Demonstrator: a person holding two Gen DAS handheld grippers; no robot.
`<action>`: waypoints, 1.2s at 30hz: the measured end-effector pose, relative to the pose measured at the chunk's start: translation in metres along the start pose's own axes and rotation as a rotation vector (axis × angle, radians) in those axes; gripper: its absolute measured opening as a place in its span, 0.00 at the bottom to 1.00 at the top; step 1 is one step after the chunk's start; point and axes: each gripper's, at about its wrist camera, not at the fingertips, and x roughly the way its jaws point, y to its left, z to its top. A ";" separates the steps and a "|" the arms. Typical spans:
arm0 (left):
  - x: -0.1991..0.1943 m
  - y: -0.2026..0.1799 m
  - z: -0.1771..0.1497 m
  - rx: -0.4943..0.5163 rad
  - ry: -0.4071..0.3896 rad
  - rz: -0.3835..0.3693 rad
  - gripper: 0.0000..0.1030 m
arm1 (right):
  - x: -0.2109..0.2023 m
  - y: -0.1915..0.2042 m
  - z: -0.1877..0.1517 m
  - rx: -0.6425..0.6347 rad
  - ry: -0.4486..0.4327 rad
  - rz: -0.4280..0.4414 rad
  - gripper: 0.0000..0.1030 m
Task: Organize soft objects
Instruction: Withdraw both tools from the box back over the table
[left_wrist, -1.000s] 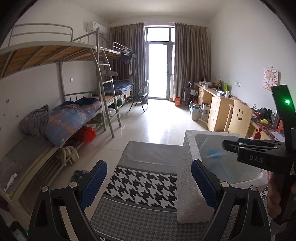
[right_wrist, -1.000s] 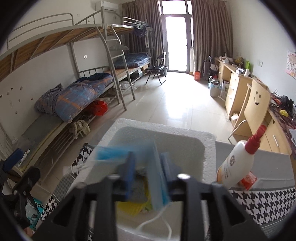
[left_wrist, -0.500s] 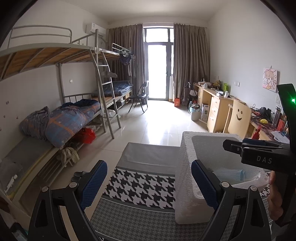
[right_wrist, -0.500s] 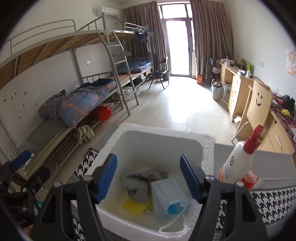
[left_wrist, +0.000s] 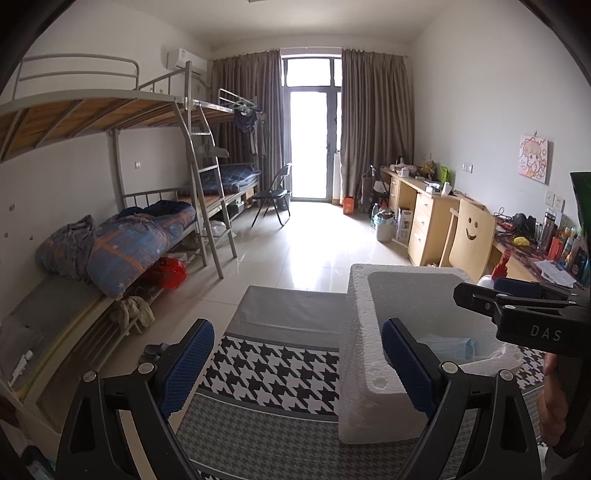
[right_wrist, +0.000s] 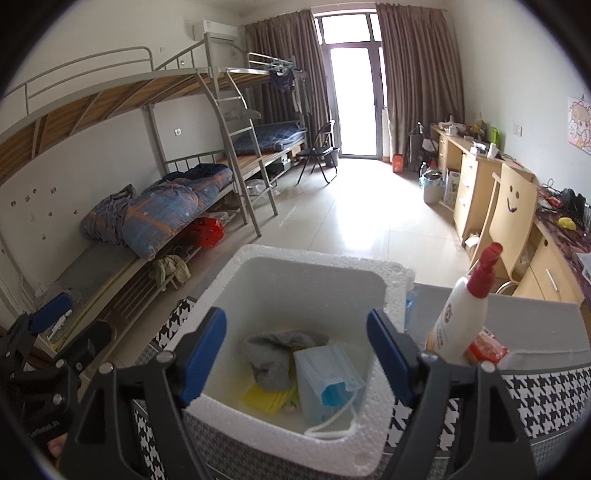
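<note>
A white foam box (right_wrist: 384, 280) stands on a houndstooth cloth (left_wrist: 273, 369). Inside it lie a light blue face mask (right_wrist: 325, 380), a grey cloth (right_wrist: 273, 358) and a yellow sponge (right_wrist: 266, 397). My right gripper (right_wrist: 295, 354) hovers over the box, its jaws opening, with nothing between the blue pads. It also shows from the side as the right gripper (left_wrist: 517, 291) above the box (left_wrist: 364, 332), where the mask (left_wrist: 450, 347) lies. My left gripper (left_wrist: 297, 363) stands open over the cloth, left of the box, holding nothing.
A white bottle with a red pump (right_wrist: 461, 314) and a red packet (right_wrist: 485, 349) stand right of the box. Bunk beds (left_wrist: 129, 229) line the left wall; desks and a smiley-face chair (left_wrist: 471, 236) line the right. A hand (left_wrist: 554, 402) holds the right gripper.
The right gripper was shut on the blue mask over the box; it opened wide, the mask dropped into the box, and the gripper drew back slightly. The left gripper stayed put.
</note>
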 end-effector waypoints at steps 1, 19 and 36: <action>-0.001 -0.001 -0.001 0.001 -0.001 -0.002 0.90 | -0.002 -0.001 0.000 0.001 -0.004 0.001 0.79; -0.029 -0.027 -0.002 0.041 -0.035 -0.048 0.91 | -0.050 -0.013 -0.021 0.026 -0.074 -0.018 0.82; -0.061 -0.049 -0.011 0.064 -0.087 -0.140 0.97 | -0.094 -0.028 -0.049 0.052 -0.140 -0.049 0.82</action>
